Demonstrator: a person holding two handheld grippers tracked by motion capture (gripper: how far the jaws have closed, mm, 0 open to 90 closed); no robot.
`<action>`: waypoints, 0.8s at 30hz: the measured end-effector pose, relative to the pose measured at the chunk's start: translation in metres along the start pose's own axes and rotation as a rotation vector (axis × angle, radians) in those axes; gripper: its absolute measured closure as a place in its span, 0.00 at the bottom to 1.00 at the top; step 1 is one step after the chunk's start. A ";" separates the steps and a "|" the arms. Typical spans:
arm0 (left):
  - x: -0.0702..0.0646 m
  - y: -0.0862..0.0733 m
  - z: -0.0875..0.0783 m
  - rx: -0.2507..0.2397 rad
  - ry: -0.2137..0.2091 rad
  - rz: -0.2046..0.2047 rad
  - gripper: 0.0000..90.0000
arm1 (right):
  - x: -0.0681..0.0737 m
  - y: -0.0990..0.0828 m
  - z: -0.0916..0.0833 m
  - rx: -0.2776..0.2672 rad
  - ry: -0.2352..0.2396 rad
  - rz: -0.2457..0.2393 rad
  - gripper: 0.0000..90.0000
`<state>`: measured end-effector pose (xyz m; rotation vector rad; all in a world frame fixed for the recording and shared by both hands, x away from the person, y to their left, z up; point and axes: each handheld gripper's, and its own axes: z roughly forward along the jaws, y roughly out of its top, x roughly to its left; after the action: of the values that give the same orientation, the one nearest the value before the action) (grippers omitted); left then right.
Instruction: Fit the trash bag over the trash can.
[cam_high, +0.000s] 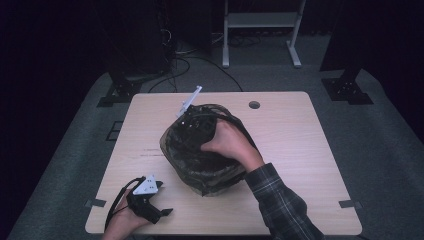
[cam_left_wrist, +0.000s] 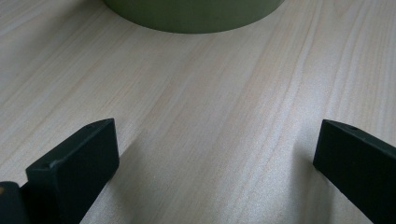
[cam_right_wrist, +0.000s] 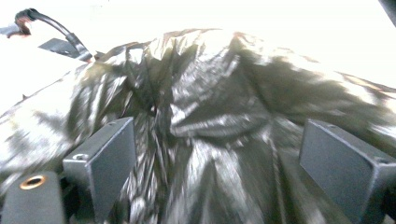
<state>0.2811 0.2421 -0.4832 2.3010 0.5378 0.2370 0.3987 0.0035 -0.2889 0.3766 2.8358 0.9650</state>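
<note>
**Tech:** Room status and surface?

**Operator:** Dark room; I see a pale wood table on grey carpet. Nearest me, at the table's front left corner, my left gripper rests on the wood in the left hand. In the left gripper view its jaws stand wide apart with only bare table between them. They hold nothing.

**Tech:** Object location?

**Operator:** A bin lined with a black plastic bag sits at the table's centre. In the left gripper view its olive wall shows beyond the jaws, well apart from them.

**Tech:** Right side?

**Operator:** My right hand lies over the top of the bin, its plaid sleeve coming in from the front right. The right gripper points into the bag. In the right gripper view its jaws stand wide, crumpled bag film between and behind them. I cannot tell whether the pads touch the film; it is not pinched.

**Tech:** Beyond that?

**Operator:** A round cable hole near the far edge, then a white stand on the floor.
</note>
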 end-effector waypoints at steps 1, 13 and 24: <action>0.000 0.000 0.000 0.000 0.000 0.000 0.00 | -0.001 -0.006 -0.011 -0.029 -0.007 0.001 0.11; 0.000 0.000 0.000 -0.001 0.000 0.000 0.00 | 0.018 -0.069 -0.086 -0.244 -0.052 0.009 0.11; 0.000 0.000 0.000 0.001 -0.001 -0.001 0.00 | 0.046 -0.157 -0.110 -0.350 -0.079 0.082 0.11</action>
<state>0.2812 0.2420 -0.4832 2.3014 0.5380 0.2354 0.3027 -0.1686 -0.3002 0.4793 2.5303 1.3982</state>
